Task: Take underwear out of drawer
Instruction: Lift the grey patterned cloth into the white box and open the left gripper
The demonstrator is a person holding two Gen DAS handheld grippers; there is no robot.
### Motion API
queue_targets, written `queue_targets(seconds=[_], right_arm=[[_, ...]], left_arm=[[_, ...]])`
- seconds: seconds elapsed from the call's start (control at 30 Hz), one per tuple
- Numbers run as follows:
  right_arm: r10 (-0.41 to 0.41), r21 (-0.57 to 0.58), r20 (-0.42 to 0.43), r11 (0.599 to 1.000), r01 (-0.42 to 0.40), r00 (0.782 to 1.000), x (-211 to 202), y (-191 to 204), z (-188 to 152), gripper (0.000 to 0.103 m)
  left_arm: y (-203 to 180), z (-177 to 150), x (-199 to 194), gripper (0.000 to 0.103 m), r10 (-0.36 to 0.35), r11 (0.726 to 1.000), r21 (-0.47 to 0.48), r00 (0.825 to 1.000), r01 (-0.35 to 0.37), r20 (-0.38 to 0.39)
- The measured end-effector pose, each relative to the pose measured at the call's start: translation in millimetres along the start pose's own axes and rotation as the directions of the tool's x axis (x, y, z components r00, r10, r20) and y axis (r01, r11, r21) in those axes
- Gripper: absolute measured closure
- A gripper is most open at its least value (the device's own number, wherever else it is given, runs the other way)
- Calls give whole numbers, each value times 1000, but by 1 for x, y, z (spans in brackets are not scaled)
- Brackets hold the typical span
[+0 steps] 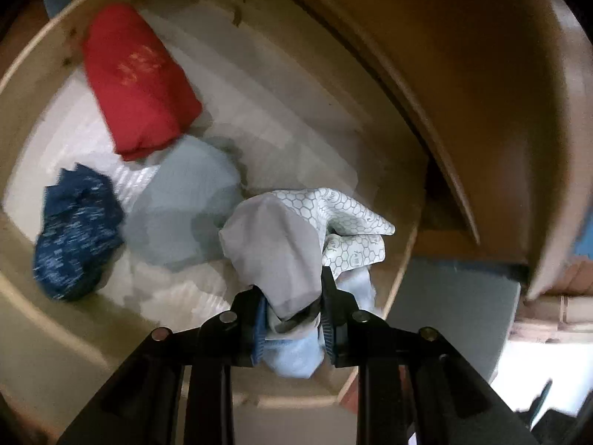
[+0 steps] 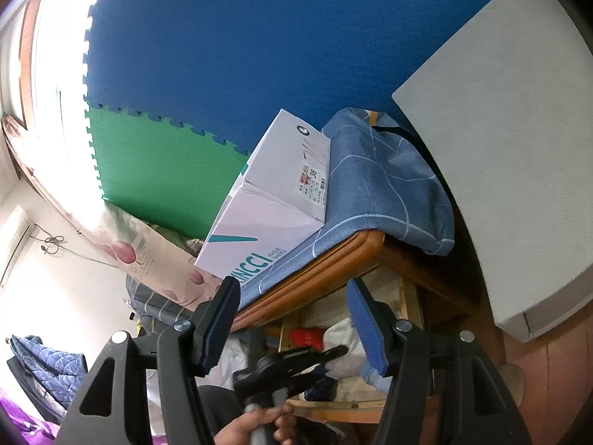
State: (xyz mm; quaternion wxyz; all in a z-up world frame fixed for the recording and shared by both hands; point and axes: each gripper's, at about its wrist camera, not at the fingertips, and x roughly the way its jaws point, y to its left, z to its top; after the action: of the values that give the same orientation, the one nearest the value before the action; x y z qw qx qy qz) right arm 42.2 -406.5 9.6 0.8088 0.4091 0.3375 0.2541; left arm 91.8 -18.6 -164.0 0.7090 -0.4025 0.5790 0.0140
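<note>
Left tool point(image 1: 291, 319) clamped on pale grey underwear point(image 1: 274, 244), low centre, over wooden drawer point(image 1: 33, 85) lined white. Right tool point(image 2: 296, 319) half open, empty. Blue and green foam-mat wall point(image 2: 259, 37) behind.

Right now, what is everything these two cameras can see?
Drawer: one, pale wood, pulled open.
Red garment: one, folded, back of drawer.
Dark blue garment: one, speckled, beside the grey one.
Grey garment: one, drawer middle.
Grey and honeycomb-print underwear: one bunch, pinched in left claw.
Shoe box: one, white, on the cloth.
Blue checked cloth: one, draped over cabinet top.
Foam mats: blue and green, on wall.
Left claw: black, shut on underwear.
Right claw: black, open, empty.
Hand: one, gripping the left claw's handle.
</note>
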Motion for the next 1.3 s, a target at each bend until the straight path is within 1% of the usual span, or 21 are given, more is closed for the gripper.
queue_targets(seconds=[0.1,0.13,0.27,0.3,0.43,0.6,0.73,0.87,0.97,1.07,1.1,1.2,1.23,1.3], right_arm=[[-14,-15,-3,1000,14,1000,3,3,0,42],[-20,-20,-3,1000,20,1000,3,4,-1,42],[-43,-39,-12,998,42,999,8,8,-2,42],[-48,-45,-13,998,47,999,9,9,-2,42],[-74,-69,-20,995,72,997,14,12,-3,42],[-96,-92,-35,991,93,995,23,18,-5,42],[-121,-123,-43,986,115,992,29,24,-7,42],[-136,-150,-49,980,127,990,33,30,-10,42],[-146,-167,-52,977,135,988,37,34,-12,42],[-159,-192,-57,970,146,986,41,39,-14,42],[-163,-204,-58,968,148,985,42,41,-15,42],[-165,-222,-60,964,148,984,43,44,-17,42],[-164,-225,-61,963,146,985,43,45,-17,42],[-163,-220,-61,964,146,985,43,44,-16,42]], left_arm=[[4,-3,-20,81,-29,999,23,1000,29,0],[-8,-13,-12,81,-37,999,38,999,36,1],[-17,-20,-31,81,-63,994,90,998,62,7],[-14,-26,-45,81,-67,992,111,998,66,10],[-12,-36,-77,81,-88,979,183,996,84,15],[-17,-41,-108,81,-111,964,246,993,100,35],[-20,-47,-145,81,-144,946,302,988,121,56],[-35,-50,-183,81,-187,917,371,979,144,82],[-58,-45,-214,81,-220,887,437,969,152,108],[-87,-33,-246,81,-262,858,486,955,167,135],[-101,-25,-259,81,-278,846,507,948,166,152],[-132,-3,-283,81,-320,825,539,926,167,203],[-144,7,-290,81,-330,817,555,916,156,228],[-167,24,-300,80,-327,800,592,898,97,294]])
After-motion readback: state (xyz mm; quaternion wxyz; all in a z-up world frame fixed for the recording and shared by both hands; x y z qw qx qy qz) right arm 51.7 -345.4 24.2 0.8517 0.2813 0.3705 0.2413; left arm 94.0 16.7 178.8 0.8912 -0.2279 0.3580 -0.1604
